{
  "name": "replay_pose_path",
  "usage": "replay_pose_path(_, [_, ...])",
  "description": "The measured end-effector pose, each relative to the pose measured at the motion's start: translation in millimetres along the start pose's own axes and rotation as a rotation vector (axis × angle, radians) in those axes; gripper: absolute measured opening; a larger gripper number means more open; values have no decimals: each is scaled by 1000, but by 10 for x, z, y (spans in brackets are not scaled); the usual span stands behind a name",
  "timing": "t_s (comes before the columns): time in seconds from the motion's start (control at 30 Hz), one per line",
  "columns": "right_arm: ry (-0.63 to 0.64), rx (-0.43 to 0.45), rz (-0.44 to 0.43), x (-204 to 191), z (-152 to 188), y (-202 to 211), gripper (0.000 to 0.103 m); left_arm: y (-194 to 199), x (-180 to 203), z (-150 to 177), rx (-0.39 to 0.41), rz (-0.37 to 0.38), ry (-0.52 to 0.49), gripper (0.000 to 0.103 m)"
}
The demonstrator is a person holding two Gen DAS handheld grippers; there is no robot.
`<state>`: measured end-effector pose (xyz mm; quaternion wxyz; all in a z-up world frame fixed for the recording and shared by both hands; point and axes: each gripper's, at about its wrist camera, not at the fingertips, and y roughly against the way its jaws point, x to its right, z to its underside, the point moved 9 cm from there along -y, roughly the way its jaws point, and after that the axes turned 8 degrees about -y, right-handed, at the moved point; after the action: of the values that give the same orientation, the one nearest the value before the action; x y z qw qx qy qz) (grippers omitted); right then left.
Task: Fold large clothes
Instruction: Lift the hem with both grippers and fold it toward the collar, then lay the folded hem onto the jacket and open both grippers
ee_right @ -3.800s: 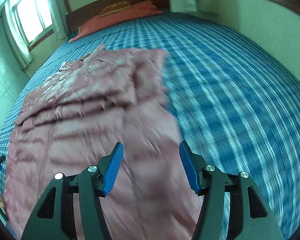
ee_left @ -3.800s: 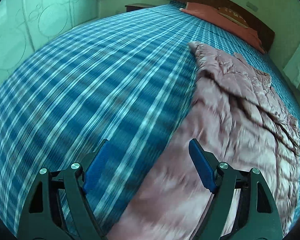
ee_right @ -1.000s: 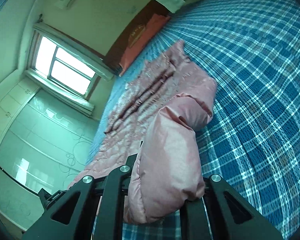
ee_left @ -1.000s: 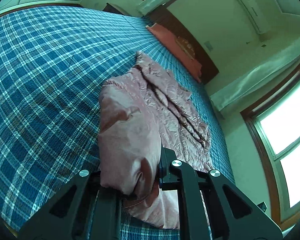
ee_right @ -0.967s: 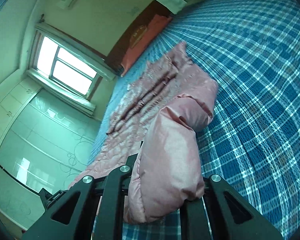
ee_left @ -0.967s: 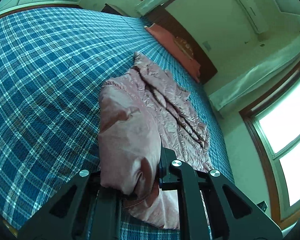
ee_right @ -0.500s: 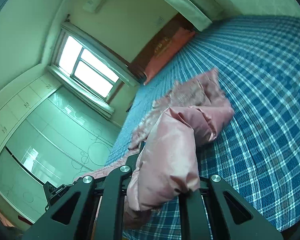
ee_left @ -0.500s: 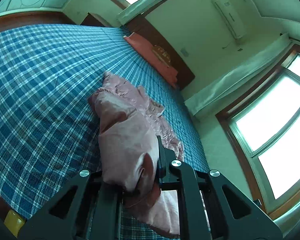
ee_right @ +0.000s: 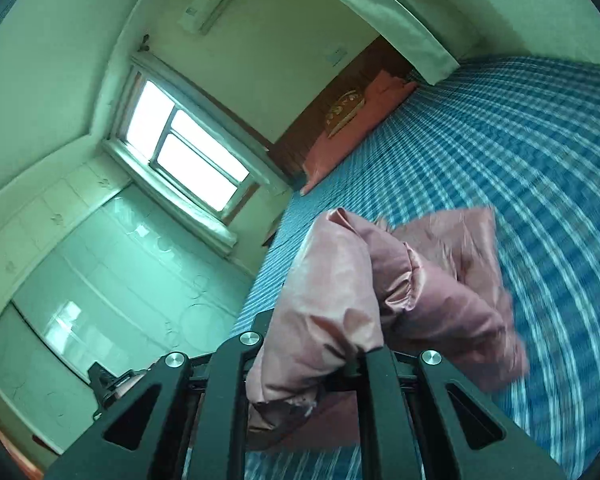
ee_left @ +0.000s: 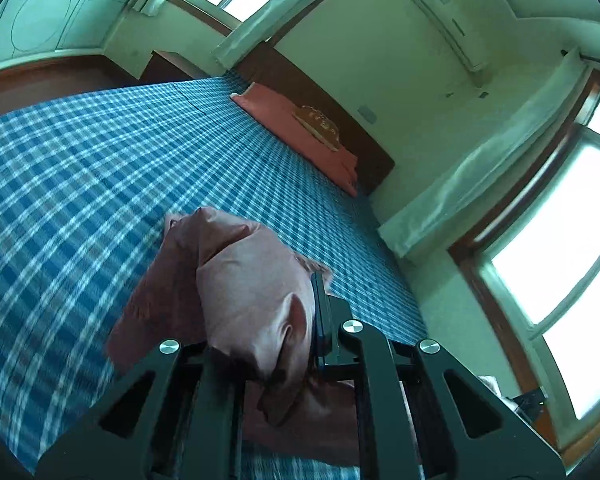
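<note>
The pink padded jacket (ee_left: 252,292) hangs bunched above the blue plaid bed (ee_left: 80,168), lifted clear. The left hand-held gripper (ee_left: 268,344) is clenched on one bunch of it, the right hand-held gripper (ee_right: 316,360) on another (ee_right: 332,292).

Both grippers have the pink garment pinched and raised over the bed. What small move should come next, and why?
Probably carry the held edge forward toward the pillow and lay it down. The left gripper and right gripper are each shut on a bunch of the garment, the rest hangs bunched beneath them, and the checked bed beyond lies flat.
</note>
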<state>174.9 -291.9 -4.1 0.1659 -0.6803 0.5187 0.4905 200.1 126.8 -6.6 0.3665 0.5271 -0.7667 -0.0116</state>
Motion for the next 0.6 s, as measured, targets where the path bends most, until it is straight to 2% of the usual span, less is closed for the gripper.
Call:
replay_pose_path(0.17, [-44,-15,84,248,-442,-761,11,-917,-194,-290,-49,-101,-20,11])
replay_pose_path(0.3, [-79,-41,169,596,-711,-1388,11,-1557,-377,-409,-86,-175,-56,11])
replay_pose_path(0.47, [-119,-93,264,1061,-806,-1983,11,-2207,-721,-313,-150,-261,-86,11])
replay_pose_path(0.6, [-124,-117,324,1362,-784,-2287,11,-2586,-936,-217,-193,-312,-106,11])
